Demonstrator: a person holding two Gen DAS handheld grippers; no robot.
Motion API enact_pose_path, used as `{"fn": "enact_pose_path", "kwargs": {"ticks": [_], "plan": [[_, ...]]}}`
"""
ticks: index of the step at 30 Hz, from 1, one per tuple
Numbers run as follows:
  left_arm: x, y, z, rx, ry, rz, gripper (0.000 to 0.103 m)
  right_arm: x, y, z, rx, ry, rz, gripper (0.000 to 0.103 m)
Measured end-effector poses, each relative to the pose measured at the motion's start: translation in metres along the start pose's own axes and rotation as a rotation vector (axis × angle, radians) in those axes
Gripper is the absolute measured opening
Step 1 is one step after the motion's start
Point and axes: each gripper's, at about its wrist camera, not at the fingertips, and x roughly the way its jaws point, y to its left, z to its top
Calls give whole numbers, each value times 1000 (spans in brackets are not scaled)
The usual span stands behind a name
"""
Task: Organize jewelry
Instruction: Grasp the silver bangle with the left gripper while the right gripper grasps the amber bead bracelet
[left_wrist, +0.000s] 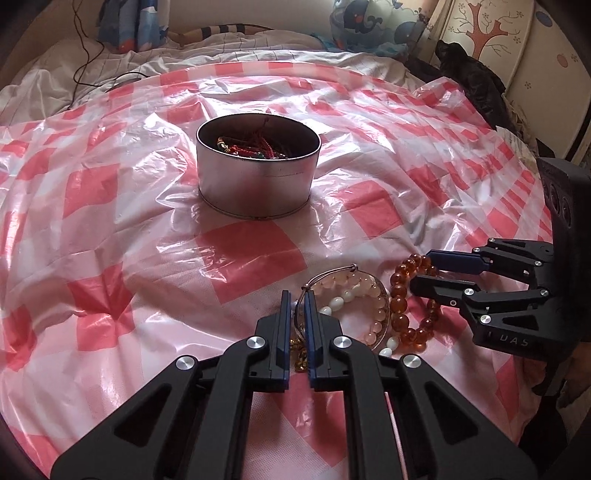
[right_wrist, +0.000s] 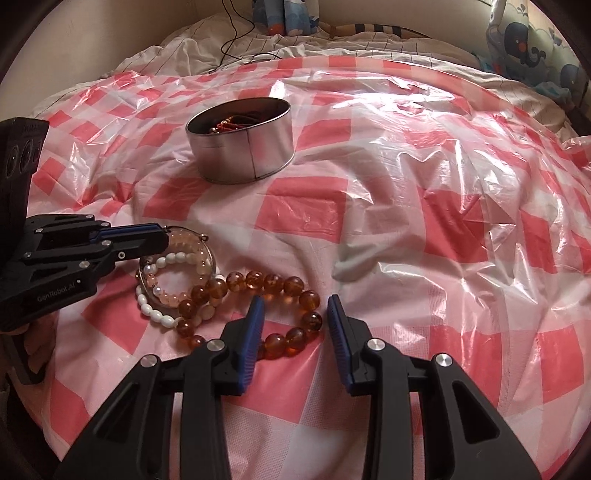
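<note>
Meanwhile, a round metal tin (left_wrist: 258, 166) is sitting on the red-and-white checkered plastic sheet (left_wrist: 110, 192), already holding a tangle of red cords and beads. Well in front of the tin, 3 bracelets and a thin wire bangle (right_wrist: 212, 254) are lying in an overlapping heap: a pale pink bead bracelet (left_wrist: 373, 295), a white oval-bead bracelet (right_wrist: 155, 308) and an amber bead bracelet (right_wrist: 273, 284). The left gripper (left_wrist: 296, 306) is sitting at the heap with its blue pads nearly closed, pinching the wire bangle between them. The right gripper (right_wrist: 295, 310) is hovering released, fingers spread wide, straddling the near side of the amber bracelet's loop, farthest from the tin.
</note>
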Motion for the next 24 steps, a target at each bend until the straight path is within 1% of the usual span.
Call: {"fn": "enact_pose_path", "kwargs": {"ticks": [2, 3, 4, 8, 10, 12, 14, 16, 17, 18, 20, 24], "plan": [[-12, 2, 4, -20, -57, -54, 4, -1, -1, 0, 6, -3, 0, 28], [-18, 4, 6, -36, -78, -79, 3, -1, -2, 0, 10, -3, 4, 28], [-20, 8, 8, -51, -87, -80, 3, -1, -2, 0, 13, -3, 6, 28], [-10, 24, 5, -109, -25, -12, 3, 0, -3, 0, 17, -3, 7, 28], [-4, 25, 4, -100, 11, 48, 3, 0, -3, 0, 16, -2, 8, 27], [1, 25, 3, -84, 41, 57, 3, 1, -2, 0, 14, -1, 7, 27], [2, 23, 1, -80, 35, 60, 3, 1, -2, 0, 12, -2, 7, 27], [-1, 22, 1, -85, 13, 27, 3, 0, -3, 1, 15, -7, 8, 17], [-4, 23, 2, -100, -2, -6, 3, 0, -3, 1, 21, -9, 21, 12], [-9, 26, 3, -126, -21, -58, 3, -1, -4, 1, 30, -14, 34, 12], [-17, 29, 5, -161, -59, -113, 3, -6, -7, 2, 56, -33, 67, 12], [-23, 42, 6, -241, -93, -162, 3, -16, -17, 7, 117, -88, 114, 12]]}}
